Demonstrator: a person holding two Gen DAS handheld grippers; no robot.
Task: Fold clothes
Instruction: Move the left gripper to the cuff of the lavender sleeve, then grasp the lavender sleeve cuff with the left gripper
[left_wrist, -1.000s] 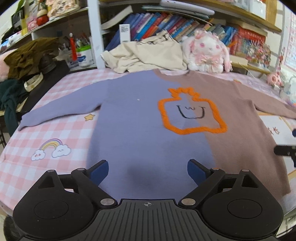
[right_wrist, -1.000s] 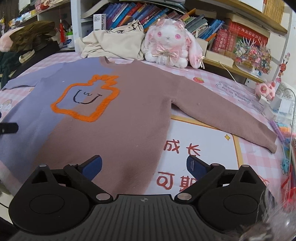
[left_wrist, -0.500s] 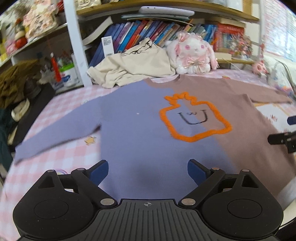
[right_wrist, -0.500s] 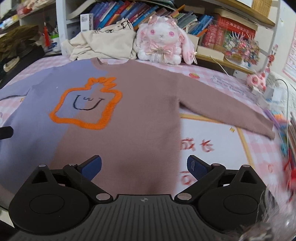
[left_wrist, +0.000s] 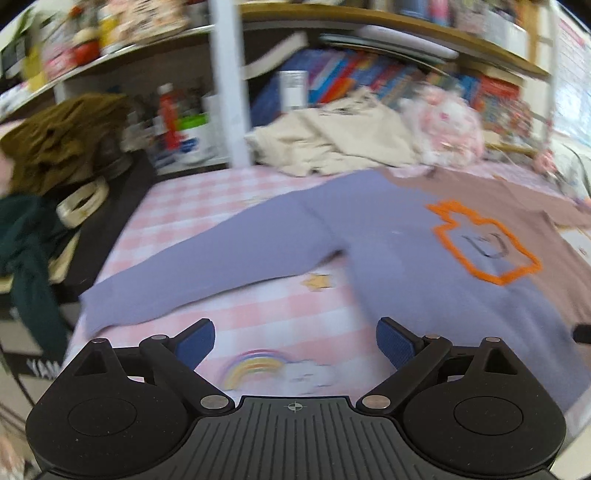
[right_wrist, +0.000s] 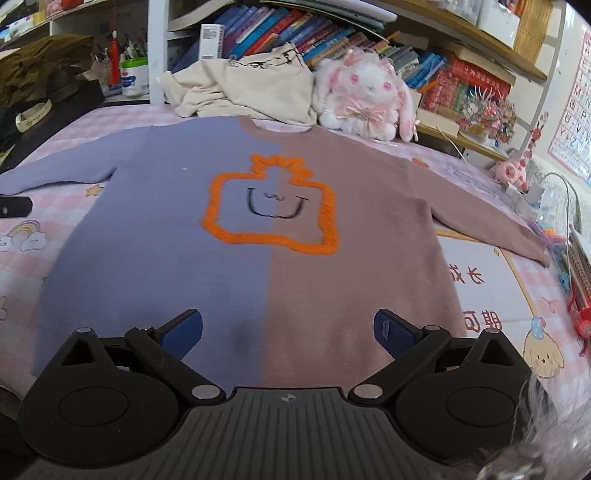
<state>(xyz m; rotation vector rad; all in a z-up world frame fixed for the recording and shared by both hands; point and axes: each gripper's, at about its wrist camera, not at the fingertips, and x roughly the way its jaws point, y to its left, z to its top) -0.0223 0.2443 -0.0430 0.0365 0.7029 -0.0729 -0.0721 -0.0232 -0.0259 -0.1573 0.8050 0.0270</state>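
A sweater, half purple and half brown, with an orange outline on the chest, lies flat and spread on the pink checked table; it shows in the right wrist view (right_wrist: 258, 258) and the left wrist view (left_wrist: 424, 258). Its purple sleeve (left_wrist: 207, 266) stretches to the left, its brown sleeve (right_wrist: 487, 221) to the right. My left gripper (left_wrist: 295, 343) is open and empty above the table beside the sweater's purple side, below the purple sleeve. My right gripper (right_wrist: 288, 328) is open and empty over the sweater's bottom hem.
A cream garment (right_wrist: 247, 88) and a white plush rabbit (right_wrist: 365, 96) sit behind the sweater by the bookshelf (right_wrist: 332, 33). Dark clothes (left_wrist: 48, 177) are piled at the left edge. Pens and small items (right_wrist: 569, 273) lie at the right edge.
My left gripper has swung left, from over the sweater's body to the table by the purple sleeve. My right gripper has shifted left to the middle of the hem. Both stayed open.
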